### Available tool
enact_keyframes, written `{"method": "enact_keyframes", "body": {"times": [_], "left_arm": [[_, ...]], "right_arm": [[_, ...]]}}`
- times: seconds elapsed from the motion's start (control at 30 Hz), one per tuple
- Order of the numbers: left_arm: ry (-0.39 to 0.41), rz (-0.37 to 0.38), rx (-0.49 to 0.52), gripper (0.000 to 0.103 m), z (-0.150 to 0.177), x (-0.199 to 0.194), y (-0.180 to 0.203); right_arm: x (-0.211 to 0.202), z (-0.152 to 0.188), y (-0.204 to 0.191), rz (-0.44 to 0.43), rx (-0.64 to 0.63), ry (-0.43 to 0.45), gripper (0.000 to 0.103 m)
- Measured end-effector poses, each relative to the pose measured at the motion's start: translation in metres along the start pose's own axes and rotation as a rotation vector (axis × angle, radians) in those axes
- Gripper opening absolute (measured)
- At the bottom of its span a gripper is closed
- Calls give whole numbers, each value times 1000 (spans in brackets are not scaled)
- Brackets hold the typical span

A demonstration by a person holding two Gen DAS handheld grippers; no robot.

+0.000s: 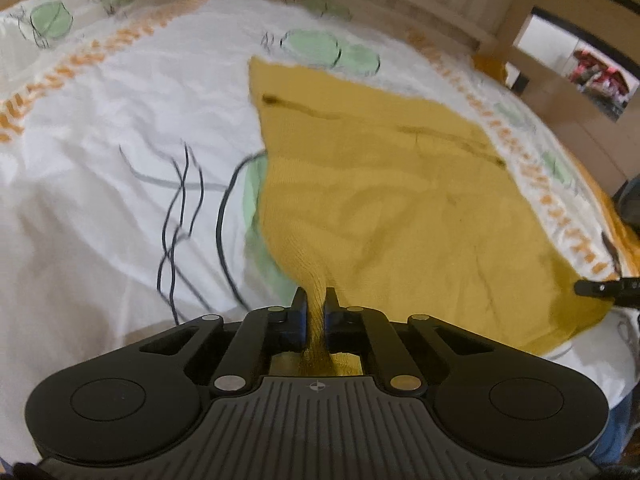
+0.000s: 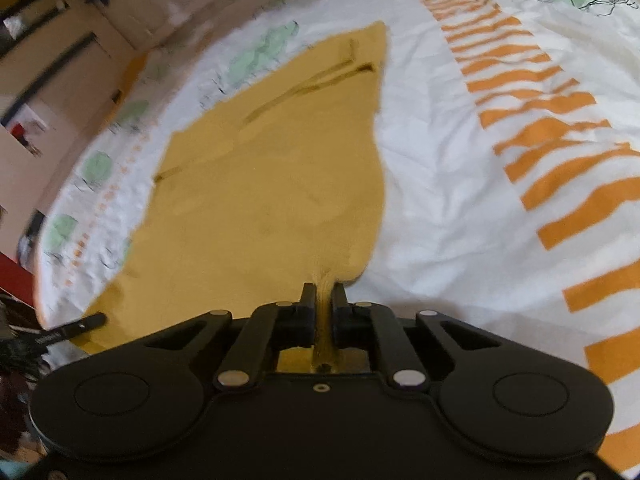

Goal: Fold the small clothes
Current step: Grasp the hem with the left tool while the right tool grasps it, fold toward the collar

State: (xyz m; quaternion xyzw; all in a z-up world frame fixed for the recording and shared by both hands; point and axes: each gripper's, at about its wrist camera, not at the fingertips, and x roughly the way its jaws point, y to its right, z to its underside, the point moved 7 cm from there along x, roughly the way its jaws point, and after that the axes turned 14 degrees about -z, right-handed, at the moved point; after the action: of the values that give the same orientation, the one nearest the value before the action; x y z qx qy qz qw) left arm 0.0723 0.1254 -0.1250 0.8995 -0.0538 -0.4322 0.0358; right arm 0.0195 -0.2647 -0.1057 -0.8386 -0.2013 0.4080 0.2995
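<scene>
- A white bedsheet [image 1: 100, 128], printed with green blobs, dark scribbled lines and orange dashes, was seen spread across the whole surface in both wrist views; broad orange stripes [image 2: 560, 152] were shown running from 12 to 4 o'clock in the right wrist view.
- A mustard-yellow garment [image 1: 380, 200] was pictured lying on the sheet, stretched from the centre of the left wrist view toward 1 and 4 o'clock, with its near edge drawn up into a gathered peak at each gripper.
- Pale furniture [image 1: 580, 92] was glimpsed beyond the bed at 2 o'clock in the left wrist view, too blurred to be made out further.
- The left gripper [image 1: 316, 300] was shown clamped on a bunched corner of the garment at 6 o'clock, the cloth pinched tight between its fingers.
- The right gripper [image 2: 324, 294] was shown likewise closed on the opposite corner [image 2: 326, 276], a narrow pleat of yellow cloth being squeezed between its fingers.
- The tip of the right gripper was caught at 4 o'clock in the left wrist view, at the garment's edge.
</scene>
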Motion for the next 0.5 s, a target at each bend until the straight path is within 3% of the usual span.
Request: {"method": "enact_keyframes", "body": {"times": [0.5], "left_arm": [[167, 79, -170, 7, -84, -19, -4]], "right_arm": [[-17, -73, -16, -191, 76, 276, 13]]}}
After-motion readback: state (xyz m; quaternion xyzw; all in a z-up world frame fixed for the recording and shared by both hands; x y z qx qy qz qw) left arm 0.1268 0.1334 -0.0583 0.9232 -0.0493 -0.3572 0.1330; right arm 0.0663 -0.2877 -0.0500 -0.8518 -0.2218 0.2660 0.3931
